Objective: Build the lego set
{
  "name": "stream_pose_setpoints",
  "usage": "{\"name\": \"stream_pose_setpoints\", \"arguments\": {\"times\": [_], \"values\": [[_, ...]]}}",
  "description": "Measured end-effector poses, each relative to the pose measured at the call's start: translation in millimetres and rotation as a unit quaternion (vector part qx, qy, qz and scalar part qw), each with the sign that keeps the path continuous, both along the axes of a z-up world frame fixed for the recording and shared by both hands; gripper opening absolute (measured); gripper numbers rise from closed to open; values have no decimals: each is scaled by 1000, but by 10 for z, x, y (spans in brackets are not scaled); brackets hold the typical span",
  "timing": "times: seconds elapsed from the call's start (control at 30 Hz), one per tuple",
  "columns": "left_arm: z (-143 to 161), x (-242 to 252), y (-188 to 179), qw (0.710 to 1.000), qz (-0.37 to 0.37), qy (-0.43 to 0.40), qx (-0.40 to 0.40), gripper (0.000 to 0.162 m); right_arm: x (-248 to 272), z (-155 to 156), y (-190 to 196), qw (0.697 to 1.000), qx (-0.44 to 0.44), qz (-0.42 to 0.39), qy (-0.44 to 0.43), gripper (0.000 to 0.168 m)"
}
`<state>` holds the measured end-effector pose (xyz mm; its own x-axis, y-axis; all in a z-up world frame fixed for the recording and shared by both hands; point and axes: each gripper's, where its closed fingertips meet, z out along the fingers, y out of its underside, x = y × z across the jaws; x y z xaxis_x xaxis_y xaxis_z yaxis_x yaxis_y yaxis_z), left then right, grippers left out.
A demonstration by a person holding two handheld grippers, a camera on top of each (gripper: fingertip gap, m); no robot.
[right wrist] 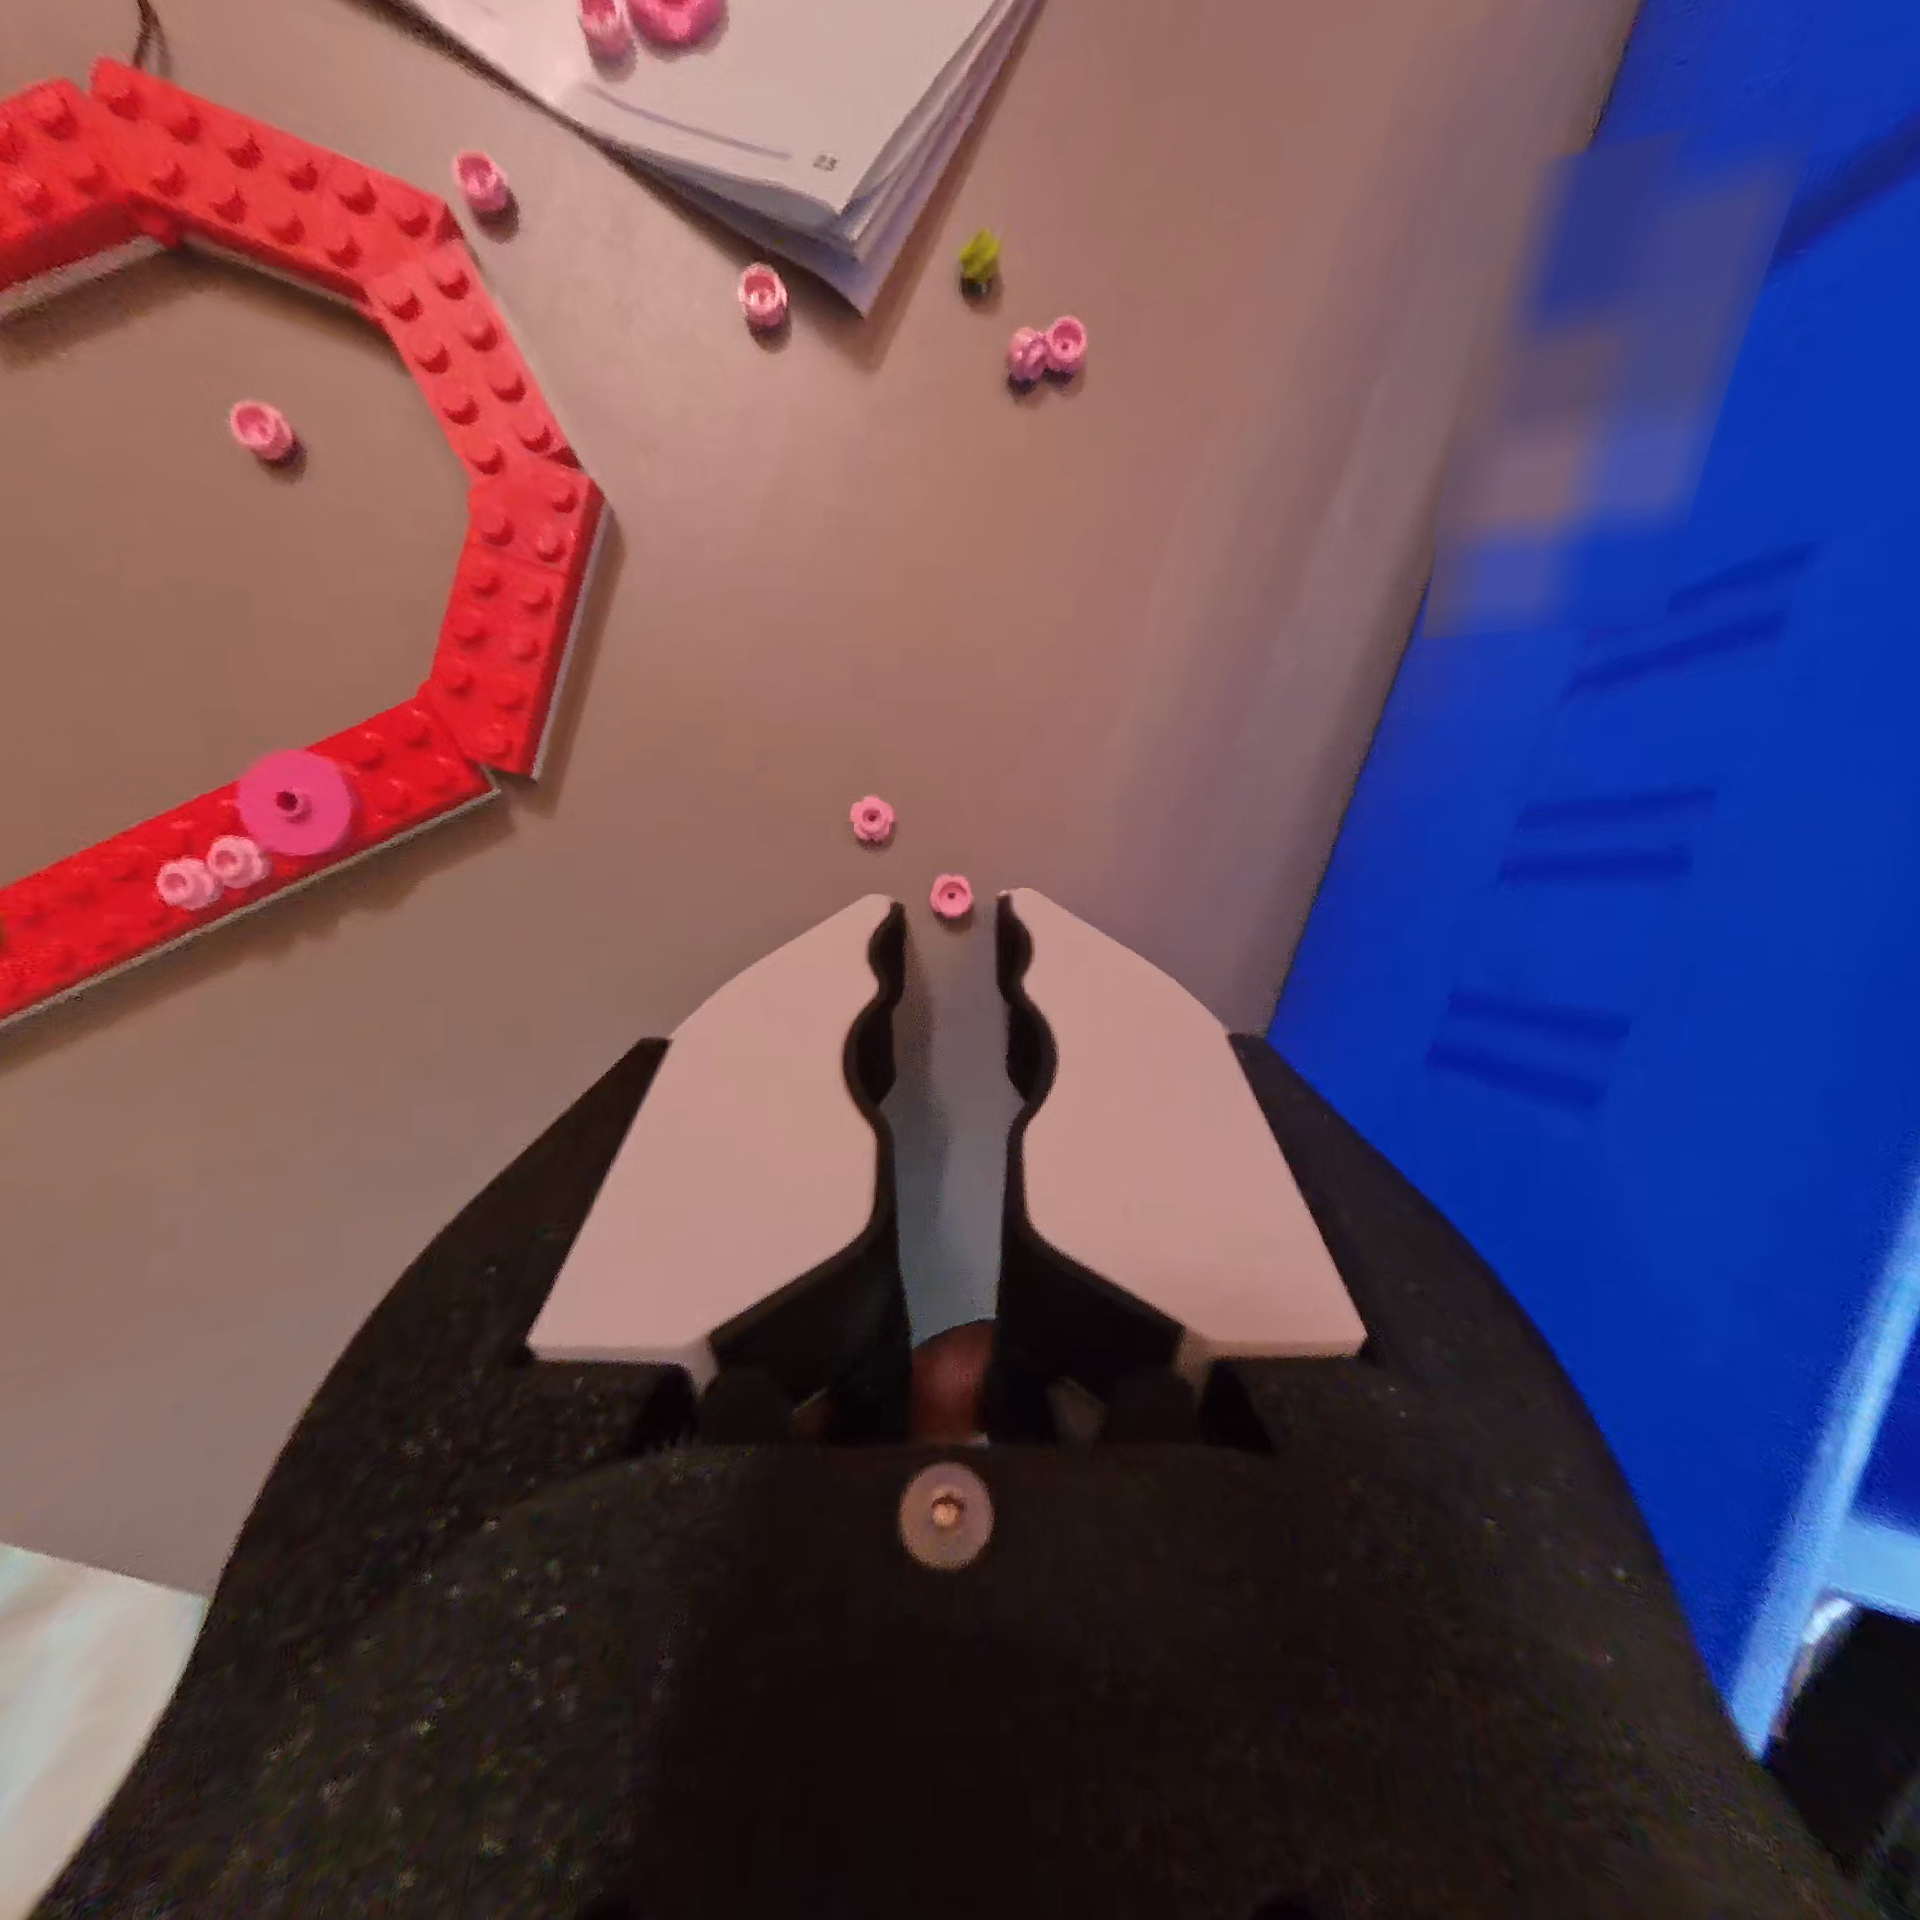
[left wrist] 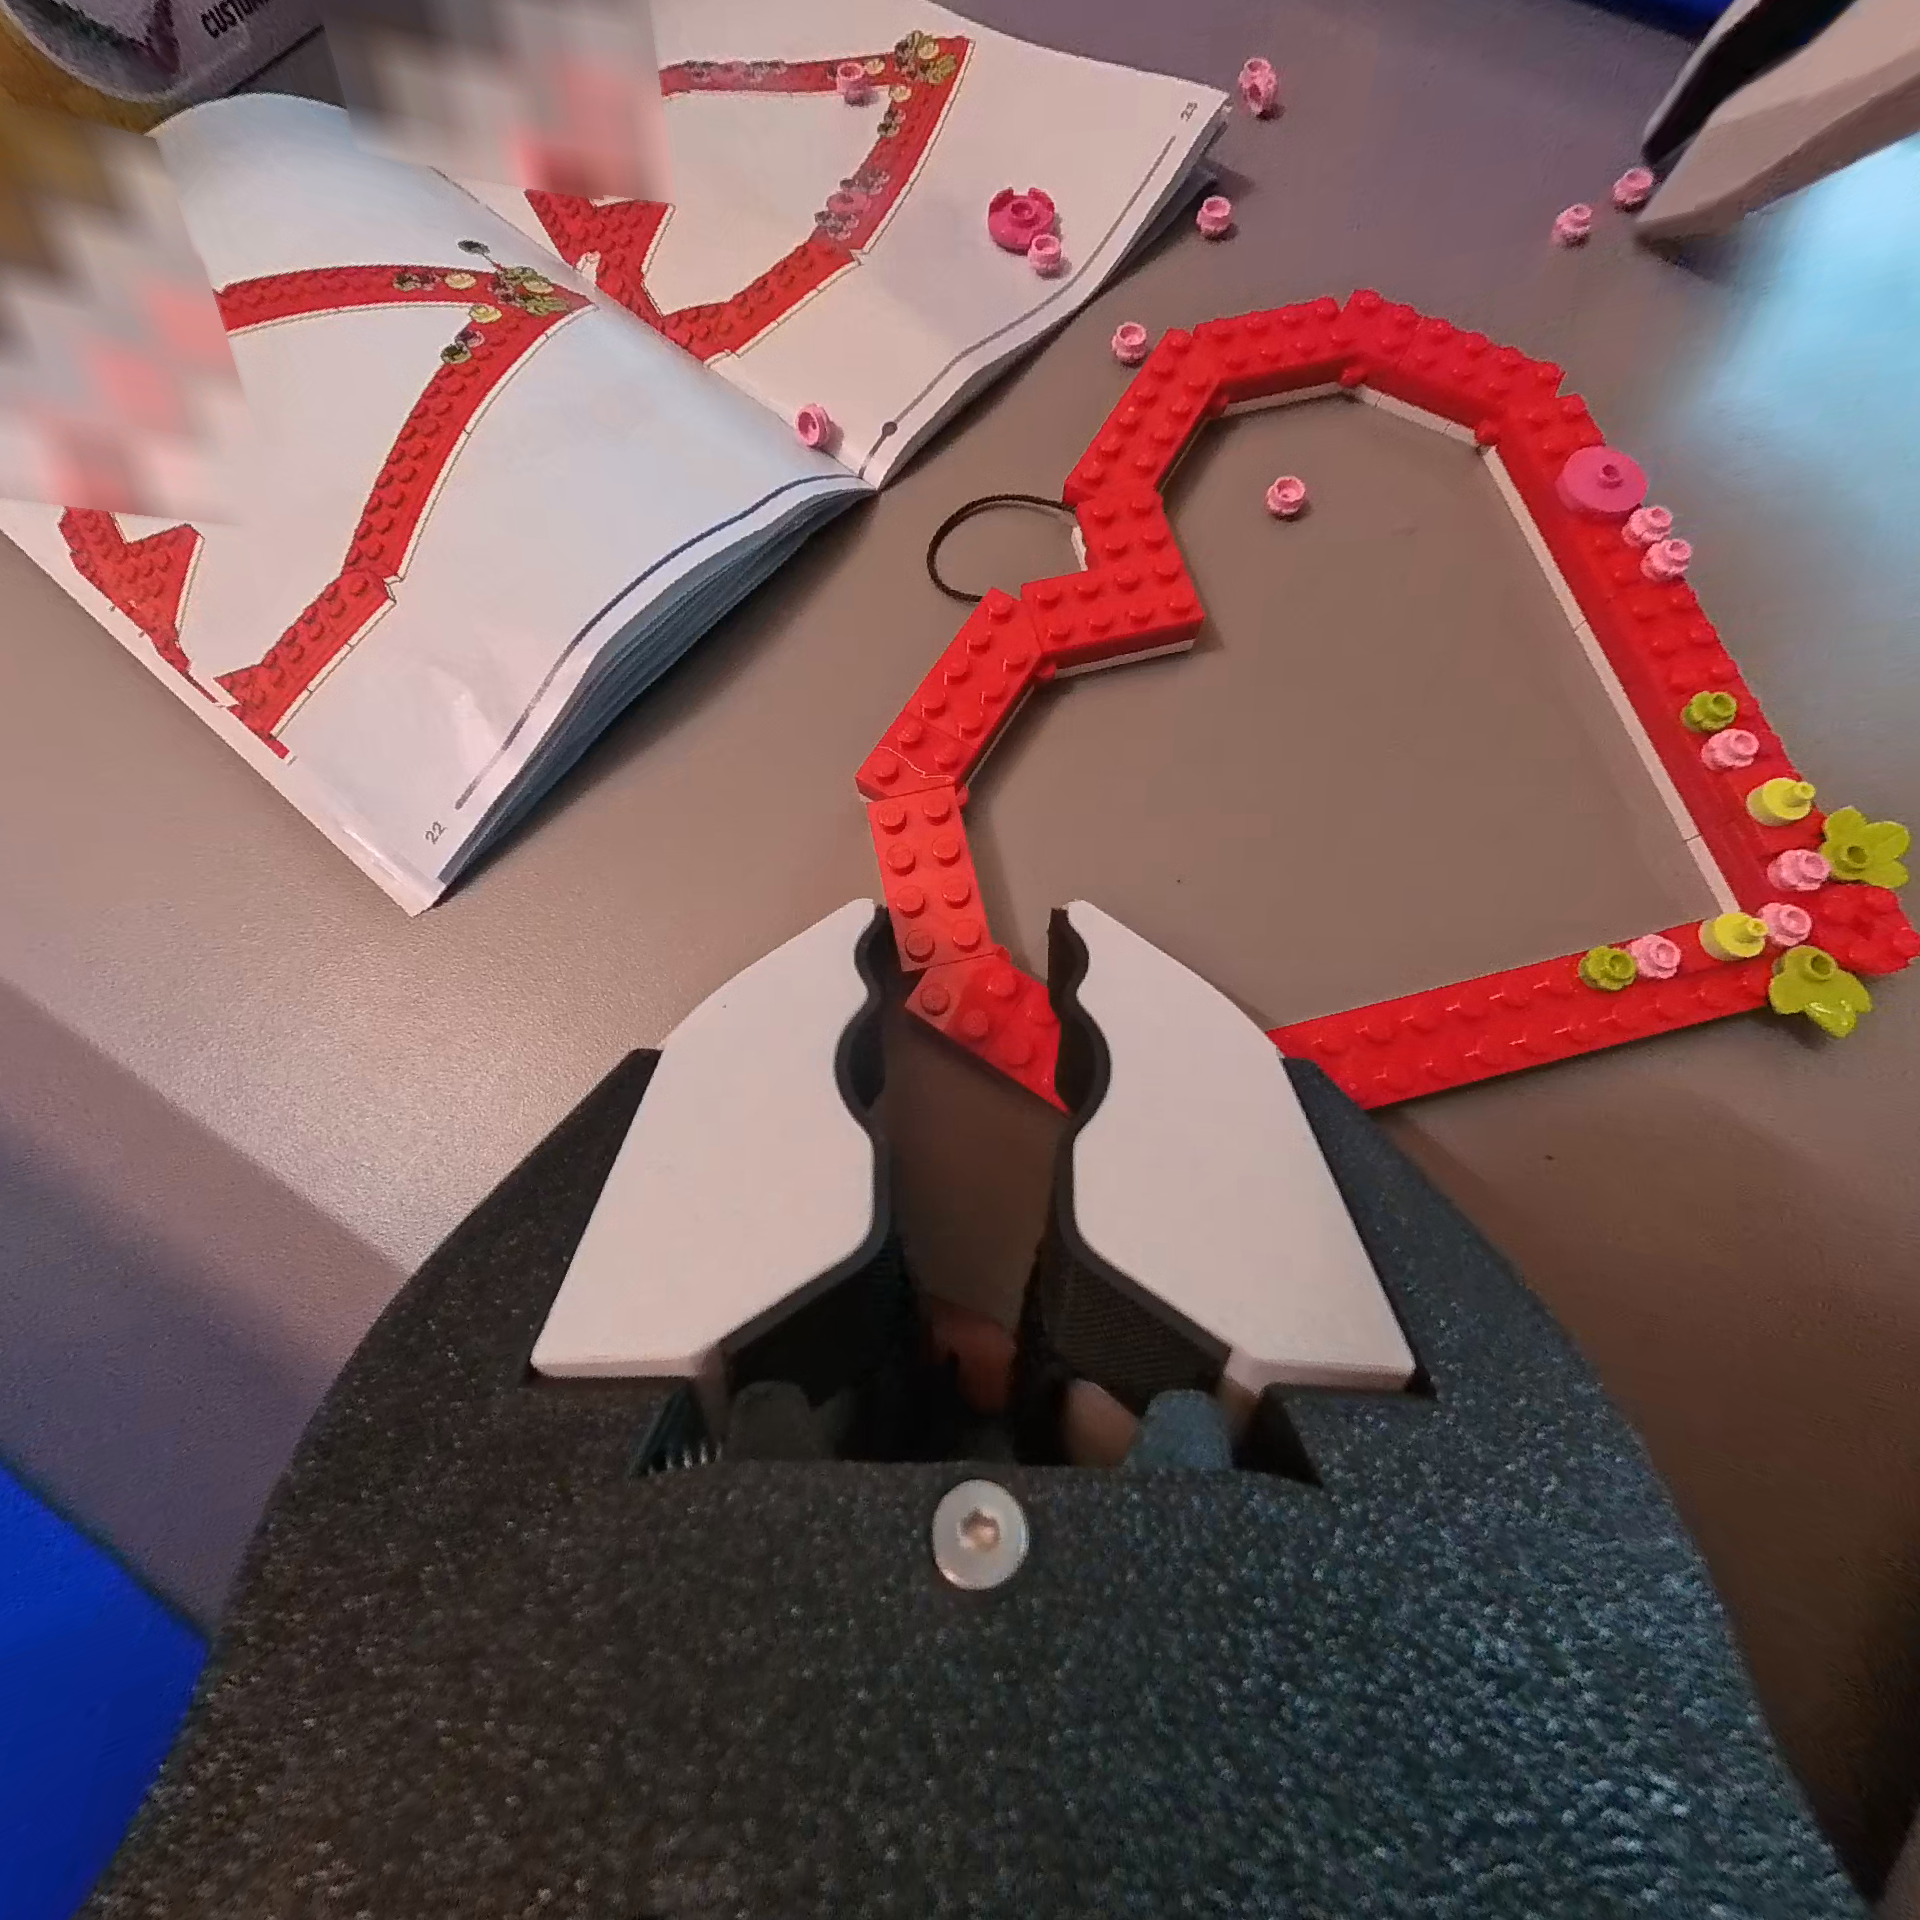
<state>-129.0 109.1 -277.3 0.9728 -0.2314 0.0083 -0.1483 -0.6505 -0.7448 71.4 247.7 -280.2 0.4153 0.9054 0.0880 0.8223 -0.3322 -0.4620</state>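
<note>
red heart frame (left wrist: 1143,613) lies flat mid-table, beside the open booklet (left wrist: 582,436). our left gripper (left wrist: 971,971) straddles the frame's lower arm, fingers parted, contact unclear. our right gripper (right wrist: 951,909) is open around a loose pink flower stud (right wrist: 950,895) toward the table's blue-bordered edge. we judge the stud light, hard and slippery: pinch its round sides. the frame likely flexes at joints.

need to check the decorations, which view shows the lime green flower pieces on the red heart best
The left wrist view. It takes in the whole red heart frame, with the lime green flower pieces clustered along its lower right side and corner. The right wrist view cuts that corner off, showing only the frame's upper part and one loose lime green piece by the instruction booklet.
</note>
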Motion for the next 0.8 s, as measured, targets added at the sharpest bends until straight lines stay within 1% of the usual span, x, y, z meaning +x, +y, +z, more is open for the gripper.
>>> {"name": "stream_pose_setpoints", "arguments": {"times": [0.03, 0.07, 0.17, 0.27, 0.37, 0.43, 0.47, 0.5, 0.6, 0.7, 0.8], "values": [[0, 0, 0, 1000, 0, 0, 0, 28, -18, -2, 6, 1000, -2, -4, 9, 9], [0, 0, 1, 1000, 0, 0, 0, 28, -33, -11, 7, 1000, -5, -6, 15, 8], [0, 0, 0, 1000, 0, -1, 0, 28, -114, 1, -52, 999, -11, 14, 30, 7], [0, -1, 0, 1000, 0, -1, 0, 28, -126, 31, -103, 999, -8, 29, 21, 7], [0, -1, 0, 1000, 0, -1, 0, 28, -161, 60, -276, 997, -34, 61, 21, 7], [0, 0, 1, 1000, 0, -1, 0, 28, -208, 25, -393, 995, -45, 84, 16, 8], [0, 0, 1, 1000, 0, -1, 0, 28, -215, 3, -404, 995, -40, 88, 10, 12], [0, 0, 0, 1000, 0, -1, 0, 28, -213, -7, -389, 996, -34, 86, 5, 19], [0, 0, 0, 1000, 0, -1, 0, 28, -228, 77, -284, 997, -34, 57, 29, 21], [0, 0, 0, 1000, 0, 0, 0, 28, -207, 156, -89, 999, -16, 11, 40, 11], [0, 0, 0, 1000, 0, 0, 0, 28, -206, 112, -69, 999, -20, 11, 30, 11]]}}
